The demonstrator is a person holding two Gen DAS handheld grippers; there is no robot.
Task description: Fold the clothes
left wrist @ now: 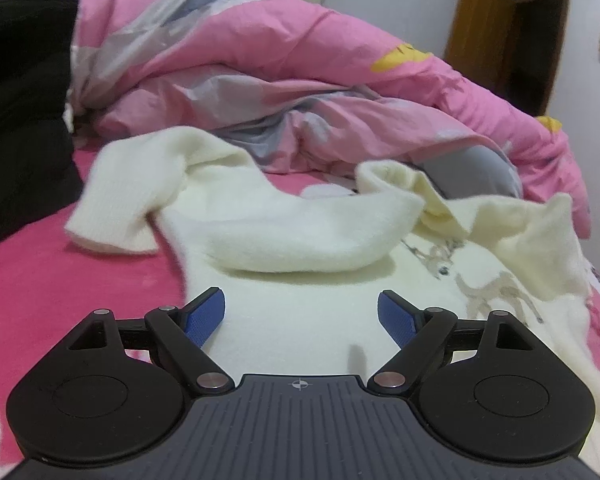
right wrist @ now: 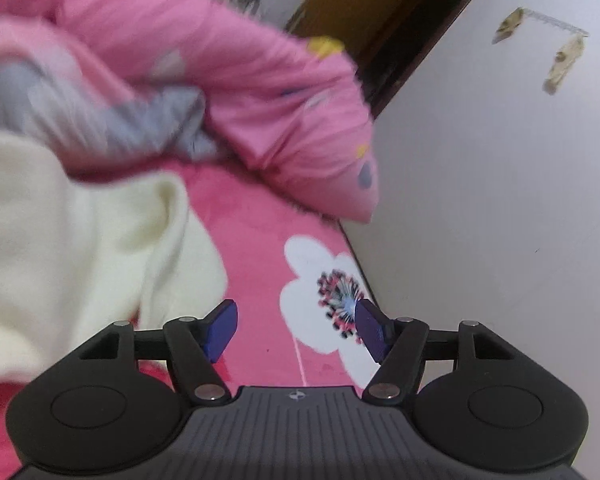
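Cream sweater (left wrist: 300,240) lying rumpled on the pink bed sheet (left wrist: 40,280), one sleeve folded across its body, before a heaped pink quilt (left wrist: 260,60). Left gripper (left wrist: 301,314) above the sweater's body, fingers spread wide, empty. Right gripper (right wrist: 296,330) over the sheet's white flower print (right wrist: 320,276), fingers wide apart, holding nothing; sweater to its left.
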